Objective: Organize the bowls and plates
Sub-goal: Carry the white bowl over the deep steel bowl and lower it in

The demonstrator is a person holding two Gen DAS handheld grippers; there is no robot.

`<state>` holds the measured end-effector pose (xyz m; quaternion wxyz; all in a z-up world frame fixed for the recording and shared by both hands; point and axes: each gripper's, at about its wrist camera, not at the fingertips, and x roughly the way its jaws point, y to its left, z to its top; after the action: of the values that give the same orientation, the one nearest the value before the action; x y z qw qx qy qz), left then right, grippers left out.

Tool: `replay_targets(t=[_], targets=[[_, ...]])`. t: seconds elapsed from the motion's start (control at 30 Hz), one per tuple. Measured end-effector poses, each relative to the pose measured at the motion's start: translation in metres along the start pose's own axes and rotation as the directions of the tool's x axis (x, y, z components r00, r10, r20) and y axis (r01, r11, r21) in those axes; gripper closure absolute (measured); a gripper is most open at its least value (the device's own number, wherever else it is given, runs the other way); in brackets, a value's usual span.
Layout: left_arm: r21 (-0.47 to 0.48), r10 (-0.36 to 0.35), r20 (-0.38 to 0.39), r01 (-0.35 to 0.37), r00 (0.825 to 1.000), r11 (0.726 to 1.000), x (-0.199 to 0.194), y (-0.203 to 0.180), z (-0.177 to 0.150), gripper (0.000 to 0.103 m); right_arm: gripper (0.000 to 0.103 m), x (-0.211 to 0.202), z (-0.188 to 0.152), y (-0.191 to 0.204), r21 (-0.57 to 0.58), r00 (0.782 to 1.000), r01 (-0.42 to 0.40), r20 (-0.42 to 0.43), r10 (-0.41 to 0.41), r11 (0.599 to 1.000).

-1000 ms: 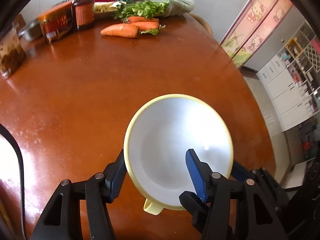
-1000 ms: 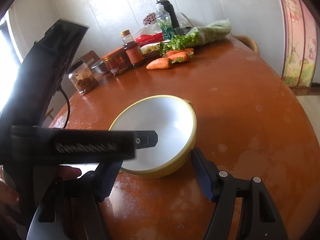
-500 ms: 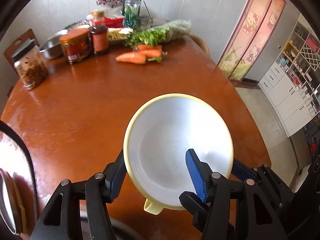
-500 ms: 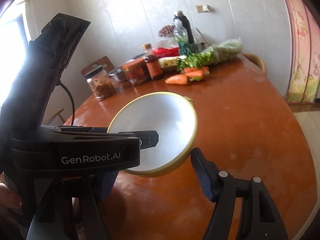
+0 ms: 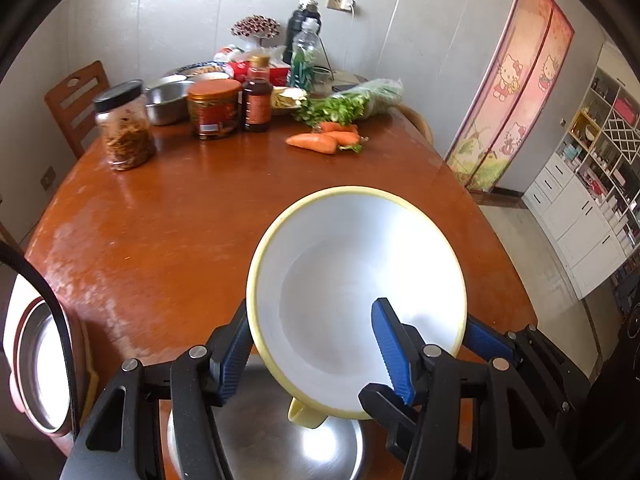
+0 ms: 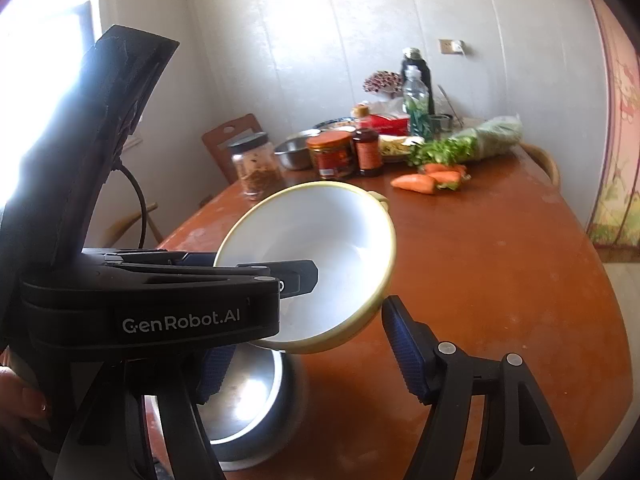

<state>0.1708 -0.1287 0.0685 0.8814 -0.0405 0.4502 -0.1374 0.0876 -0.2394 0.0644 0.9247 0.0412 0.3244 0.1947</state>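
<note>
Yellow-rimmed bowl (image 5: 356, 280) hangs tilted, clear of the brown table (image 5: 160, 220), low and centre in the left wrist view.

Going left to right in that view, a pink-rimmed steel dish (image 5: 40, 364) sits at the edge at 9 o'clock from the bowl. The left gripper (image 5: 312, 308) comes next. Its left finger lies flat against the outside of the bowl's wall at about 8 o'clock on the rim, and its right finger reaches inside the white hollow at about 5 o'clock. The wall is clenched between them. The bowl's small yellow handle (image 5: 304, 416) points to 6 o'clock, between the two fingers. Below it a steel bowl (image 5: 280, 444) stands on the table. At 4 o'clock on the rim, outside the wall, another blue finger shows, which belongs to the right gripper (image 6: 304, 332).

In the right wrist view the left gripper crosses from 9 o'clock, one finger over the bowl's inside and one under it. The right gripper's right finger is just beside the lower rim at 5 o'clock. Its left finger is mostly hidden behind the left gripper, so I cannot tell whether this pair presses on the bowl.

A jar (image 5: 124, 124) stands at 11 o'clock from the bowl and carrots (image 5: 320, 142) lie at 12 o'clock, both well apart from it.
</note>
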Motion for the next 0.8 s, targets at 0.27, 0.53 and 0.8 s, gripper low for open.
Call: replay_targets(t=[0.27, 0.53, 0.8], targets=[[-0.036, 0.003, 0.032, -0.002, 0.999, 0.999, -0.024, 0.03, -0.027, 0.045, 0.03, -0.002, -0.01, 0.043, -0.06, 1.0, -0.02, -0.003, 0.019, 0.998], [-0.05, -0.011, 0.03, 0.013, 0.999, 0.999, -0.023, 0.05, -0.051, 0.045, 0.03, 0.005, -0.027, 0.063, -0.083, 0.999, -0.017, -0.032, 0.014, 0.996], [-0.04, -0.033, 0.028, 0.034, 0.999, 0.999, -0.018, 0.051, -0.062, 0.045, 0.03, 0.01, -0.038, 0.066, -0.08, 0.998, 0.016, -0.054, -0.02, 0.997]])
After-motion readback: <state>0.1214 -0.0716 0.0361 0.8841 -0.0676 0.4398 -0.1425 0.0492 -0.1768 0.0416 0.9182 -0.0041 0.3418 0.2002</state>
